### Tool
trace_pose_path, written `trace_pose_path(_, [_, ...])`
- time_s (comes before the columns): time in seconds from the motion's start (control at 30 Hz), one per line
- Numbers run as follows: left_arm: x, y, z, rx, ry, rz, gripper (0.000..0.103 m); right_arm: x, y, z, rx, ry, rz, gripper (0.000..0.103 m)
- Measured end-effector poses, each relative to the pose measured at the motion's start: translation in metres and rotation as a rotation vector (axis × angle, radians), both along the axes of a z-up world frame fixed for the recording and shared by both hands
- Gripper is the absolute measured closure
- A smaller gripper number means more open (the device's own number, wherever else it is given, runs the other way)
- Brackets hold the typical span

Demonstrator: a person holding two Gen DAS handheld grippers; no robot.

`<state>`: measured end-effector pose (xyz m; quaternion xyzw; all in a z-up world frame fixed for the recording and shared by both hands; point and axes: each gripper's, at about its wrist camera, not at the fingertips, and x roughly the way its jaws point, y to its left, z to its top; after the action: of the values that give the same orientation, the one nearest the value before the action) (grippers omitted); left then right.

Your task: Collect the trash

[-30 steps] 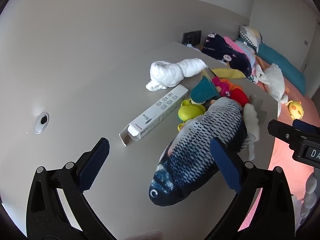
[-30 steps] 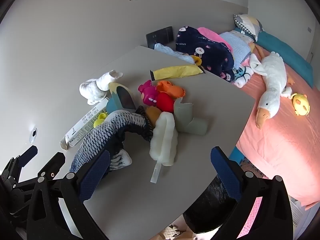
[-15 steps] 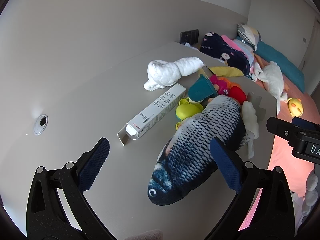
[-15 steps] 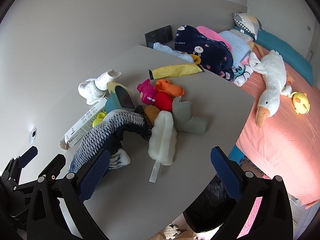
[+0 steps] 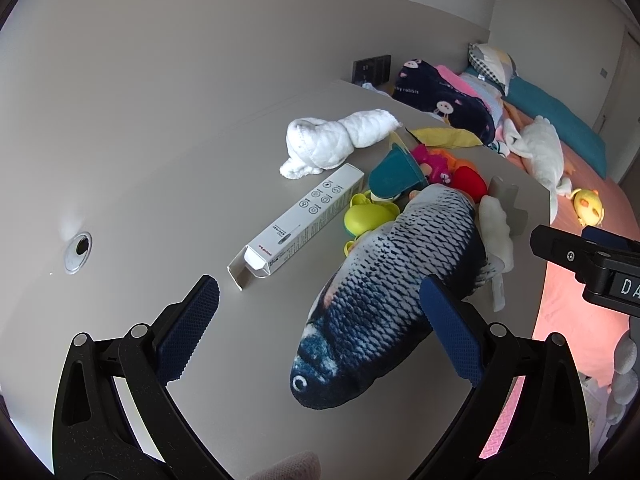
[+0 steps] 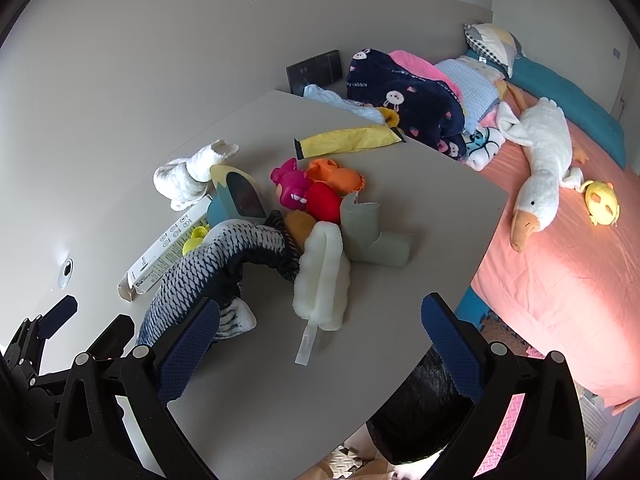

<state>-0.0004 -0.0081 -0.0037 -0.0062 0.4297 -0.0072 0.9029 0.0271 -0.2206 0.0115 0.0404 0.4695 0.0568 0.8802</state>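
Tongs on both sides, left tongs [image 5: 318, 330] and right tongs [image 6: 320, 344], stay released above the counter [image 6: 420, 184], barely nearer the empty carton [image 5: 304, 220], so no trash is collected yet.

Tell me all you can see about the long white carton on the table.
The long white carton looks like thin cardboard, printed with round icons and small text. It lies flat on the table, its near end flap open. Its far end sits beside the white towel, and the yellow-green toy lies against its side.
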Motion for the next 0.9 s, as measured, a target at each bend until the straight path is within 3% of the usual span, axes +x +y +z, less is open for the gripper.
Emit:
trace_pose_path(0.4, [0.0025,0.0071,0.0028,-0.040,-0.002,0.026,0.006,0.0024,-0.0028,0.0009,0.004,0.002,-0.007,0.003])
trace_pose_path(0.9, [0.0017,-0.0021,-0.0007,0.005,0.005,0.000,0.006,0.0051,-0.0018,-0.0006,0.005,0.004,-0.007,0.003])
